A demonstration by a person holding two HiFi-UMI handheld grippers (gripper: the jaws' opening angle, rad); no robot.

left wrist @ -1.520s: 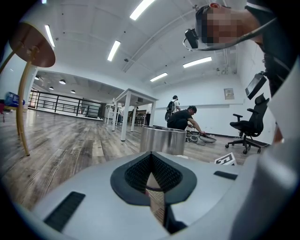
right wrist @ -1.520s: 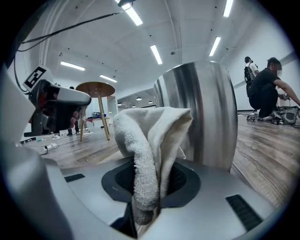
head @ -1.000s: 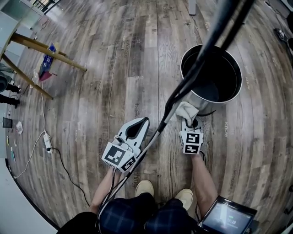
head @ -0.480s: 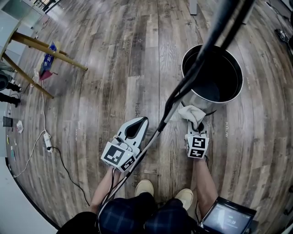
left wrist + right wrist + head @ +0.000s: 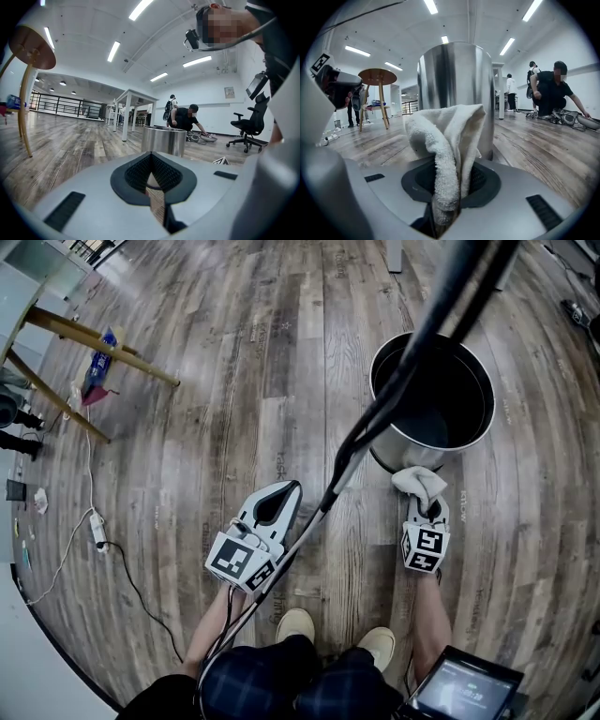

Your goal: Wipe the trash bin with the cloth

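1. Our right tongs (image 5: 450,187) pinch the cloth (image 5: 449,136) at the lower wall of the trash bin (image 5: 454,79), which stands on the floor; a hard push may slide it.
2. Our left tongs (image 5: 152,180), pressed together and empty, brace nothing.
3. A loosely bunched cloth may pull free.

Open wooden floor (image 5: 234,381) is stretching left of the trash bin (image 5: 412,457); a black cable (image 5: 375,418) is hanging between the left gripper (image 5: 272,507) and right gripper (image 5: 429,512).

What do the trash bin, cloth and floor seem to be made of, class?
Trash bin: likely brushed steel; silvery wall with streaky reflections.
Cloth: white terry cotton, probably; looped, fluffy pile.
Floor: wood-look planks, grain visible; real wood or laminate unclear.
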